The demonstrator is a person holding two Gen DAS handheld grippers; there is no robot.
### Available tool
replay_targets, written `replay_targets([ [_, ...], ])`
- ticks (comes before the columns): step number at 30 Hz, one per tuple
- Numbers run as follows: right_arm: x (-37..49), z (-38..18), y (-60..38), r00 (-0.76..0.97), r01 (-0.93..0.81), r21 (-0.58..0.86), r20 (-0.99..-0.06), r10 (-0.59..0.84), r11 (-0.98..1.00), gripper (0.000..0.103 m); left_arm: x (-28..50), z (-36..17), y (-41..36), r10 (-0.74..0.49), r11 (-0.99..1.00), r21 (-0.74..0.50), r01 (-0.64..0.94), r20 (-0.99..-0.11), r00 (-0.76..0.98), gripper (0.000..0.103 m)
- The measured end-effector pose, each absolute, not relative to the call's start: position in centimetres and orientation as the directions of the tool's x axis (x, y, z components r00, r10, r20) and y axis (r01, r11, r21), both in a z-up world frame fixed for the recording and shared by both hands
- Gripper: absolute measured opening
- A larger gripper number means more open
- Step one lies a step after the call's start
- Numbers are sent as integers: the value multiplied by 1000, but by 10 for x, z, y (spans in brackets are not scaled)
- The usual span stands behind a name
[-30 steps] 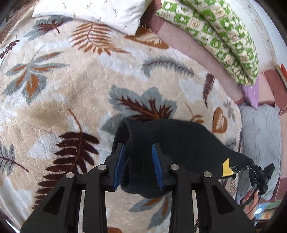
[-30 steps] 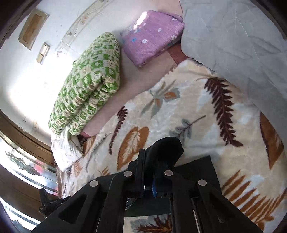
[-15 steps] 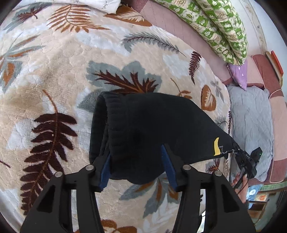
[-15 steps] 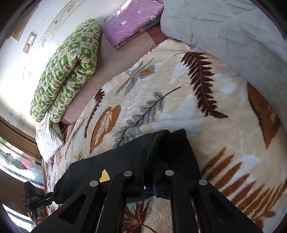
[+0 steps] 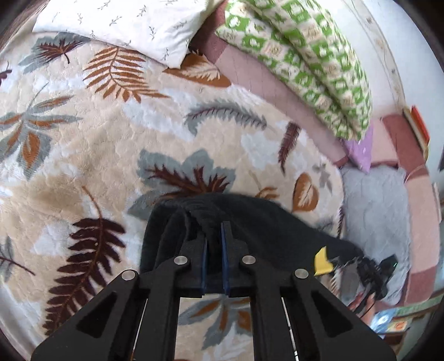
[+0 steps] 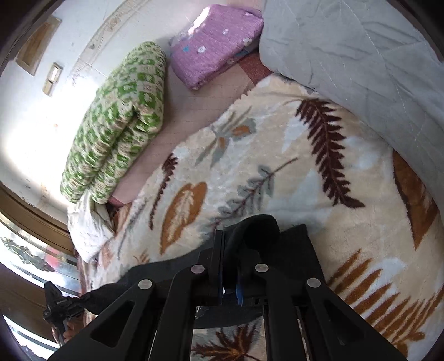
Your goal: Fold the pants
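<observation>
Plush leaf-print blanket (image 5: 83, 155) on a bed, white pillow (image 5: 125, 25) and green quilt (image 5: 299, 64) beyond it. Left wrist view first: left tool (image 5: 213, 236) pinched narrow on a bunched end of the black pants (image 5: 263, 233), lifted off the blanket, long axis running off rightward to the right tool (image 5: 371, 273). Yellow tag (image 5: 322, 262) near that far end.

Right wrist view: right tool (image 6: 229, 250) clamped tight on the other end, cloth trailing left. Probably next: swing both ends together. Purple pillow (image 6: 216, 41), grey quilt (image 6: 360, 55) well clear.
</observation>
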State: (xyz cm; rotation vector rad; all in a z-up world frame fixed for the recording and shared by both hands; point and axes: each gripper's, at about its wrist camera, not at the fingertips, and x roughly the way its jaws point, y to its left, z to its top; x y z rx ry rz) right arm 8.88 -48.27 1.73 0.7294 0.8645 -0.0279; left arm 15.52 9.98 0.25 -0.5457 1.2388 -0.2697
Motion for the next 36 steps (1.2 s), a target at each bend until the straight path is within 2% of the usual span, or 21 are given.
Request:
replay_targets([
  [4,83,9,-482,644,312,571,-715,273,759,6,144,-31,98,-390,902,-423,-89,-885,257,6],
  [8,70,-23,-490,603,378,538,-761,241,754,6,139,-59,104,-377,909,-403,-109,-904,200,7],
  [12,58,-47,-495,555,409,475,-807,201,779,8,139,-59,102,-355,917,-382,-116,-913,202,9],
  [15,57,-51,-497,555,403,470,-808,199,785,9,139,-57,98,-337,927,-361,-104,-921,198,10],
  [16,58,-48,-497,549,397,474,-809,210,786,16,138,-56,98,-333,929,-356,-99,-922,196,10],
  [18,55,-37,-500,572,388,504,-788,227,772,18,138,-56,98,-331,930,-354,-101,-923,195,12],
  [19,52,-31,-504,596,385,538,-765,243,750,23,138,-57,99,-332,929,-356,-105,-924,191,13],
  [22,35,-21,-514,632,433,581,-741,228,690,53,139,-61,100,-348,920,-373,-122,-919,185,15],
  [27,10,-41,-511,615,537,624,-750,244,567,55,137,-63,106,-373,904,-400,-149,-910,179,16],
  [30,11,-55,-514,645,553,667,-722,249,500,55,135,-62,106,-380,902,-405,-148,-909,171,18],
  [33,15,-62,-513,674,556,695,-698,241,456,65,132,-61,105,-394,898,-417,-137,-904,168,18],
  [34,17,-60,-512,687,548,702,-688,234,455,69,132,-62,104,-401,896,-423,-137,-901,165,22],
  [36,21,-60,-508,691,543,712,-680,244,446,70,130,-64,103,-432,883,-452,-128,-888,157,33],
])
